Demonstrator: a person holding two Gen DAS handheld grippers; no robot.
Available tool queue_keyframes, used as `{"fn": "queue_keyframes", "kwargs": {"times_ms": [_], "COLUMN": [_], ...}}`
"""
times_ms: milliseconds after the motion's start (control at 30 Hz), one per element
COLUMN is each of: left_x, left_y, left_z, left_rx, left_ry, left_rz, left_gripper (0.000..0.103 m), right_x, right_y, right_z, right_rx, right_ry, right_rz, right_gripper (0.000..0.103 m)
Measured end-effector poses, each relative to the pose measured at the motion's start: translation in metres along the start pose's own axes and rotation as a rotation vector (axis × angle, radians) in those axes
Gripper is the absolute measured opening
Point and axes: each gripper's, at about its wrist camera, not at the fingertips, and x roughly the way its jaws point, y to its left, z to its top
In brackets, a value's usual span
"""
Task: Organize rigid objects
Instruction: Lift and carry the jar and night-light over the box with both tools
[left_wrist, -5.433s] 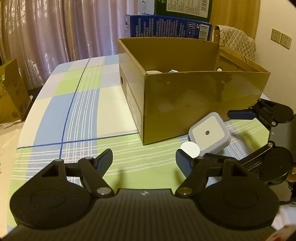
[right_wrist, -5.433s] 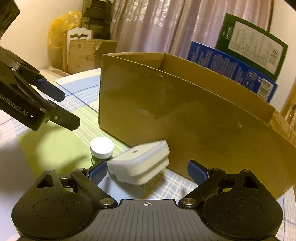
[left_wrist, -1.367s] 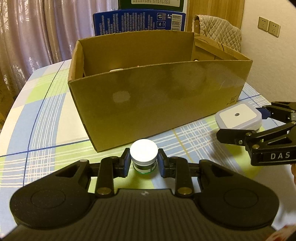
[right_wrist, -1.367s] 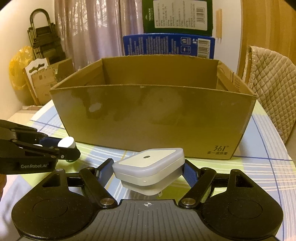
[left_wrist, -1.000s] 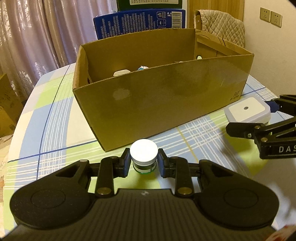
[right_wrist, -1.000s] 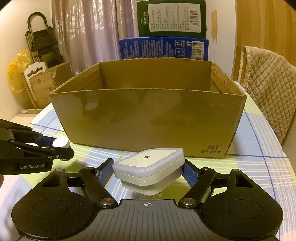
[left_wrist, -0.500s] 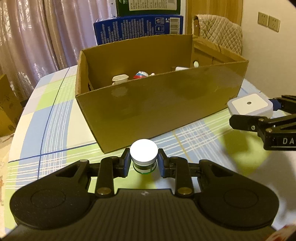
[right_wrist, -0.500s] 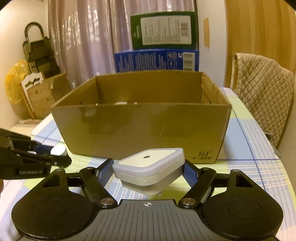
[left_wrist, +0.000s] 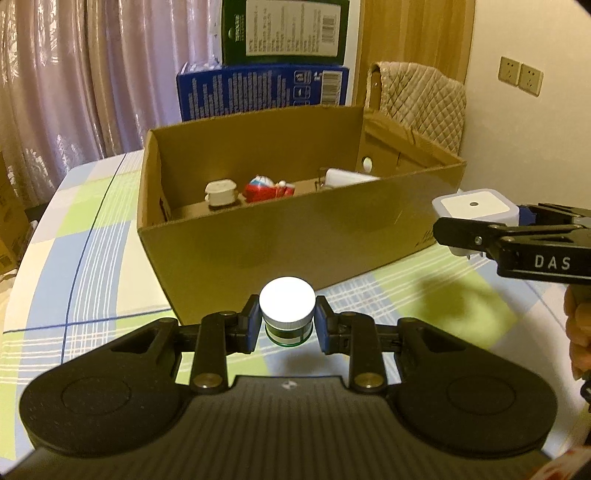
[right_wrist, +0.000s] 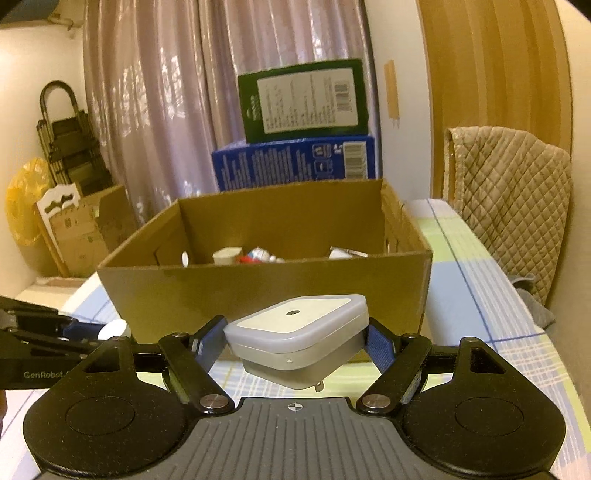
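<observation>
My left gripper (left_wrist: 287, 323) is shut on a small green jar with a white lid (left_wrist: 287, 310), held above the table in front of the open cardboard box (left_wrist: 295, 236). My right gripper (right_wrist: 295, 341) is shut on a square white plug-in night light (right_wrist: 297, 332), held near the box's front right corner. The night light (left_wrist: 474, 205) and right gripper also show at the right of the left wrist view. The left gripper with the jar lid (right_wrist: 112, 328) shows at the left of the right wrist view. The box (right_wrist: 266, 291) holds a white cup (left_wrist: 221, 192), a red-and-blue toy (left_wrist: 267, 188) and a white item (left_wrist: 345, 177).
The table has a checked blue, green and white cloth (left_wrist: 81, 236). A blue carton (left_wrist: 262, 88) with a green carton (left_wrist: 284, 29) on it stands behind the box. A quilted chair back (right_wrist: 509, 192) is at the right. Curtains and stacked cardboard (right_wrist: 81, 229) are at the back left.
Both grippers have risen with their objects held, so the box's inside now shows. Earlier the left gripper was open and the jar stood on the table.
</observation>
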Motion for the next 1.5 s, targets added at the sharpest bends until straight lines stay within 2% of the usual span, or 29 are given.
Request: {"fn": "queue_keyframes", "kwargs": {"times_ms": [100,267,333,633,867,1133,1500], "left_x": [-0.009,-0.029,-0.036,-0.030,-0.001,0.031,0.053], "left_y": [-0.004,-0.007,-0.005,0.010,0.024,0.034,0.040], "left_z": [0.006,0.021,0.030,0.064,0.090,0.100,0.105], "left_rx": [0.010,0.022,0.017,-0.022,-0.042,-0.036,-0.035], "left_ry": [-0.030,-0.109,-0.138,-0.182,-0.151,-0.127,-0.091], "left_rz": [-0.008,-0.007,-0.004,0.019,0.021,0.043,0.047], "left_gripper": [0.025,0.025,0.025,0.025,0.025,0.025,0.025], "right_x": [-0.007,-0.024,-0.026,-0.003,0.021,0.051,0.075], "right_y": [-0.003,-0.003,-0.004,-0.007,-0.013,-0.019,-0.026], "right_z": [0.006,0.018,0.024,0.047,0.065,0.073,0.067], "right_rx": [0.012,0.010,0.013,0.039,0.027,0.026,0.026], "right_ry": [-0.045,-0.169,-0.189,-0.197,-0.200,-0.161,-0.089], "right_rz": [-0.019,-0.068,-0.068,-0.043,-0.020,-0.008,-0.001], "right_gripper": [0.075,0.075,0.075,0.075,0.075,0.075,0.075]}}
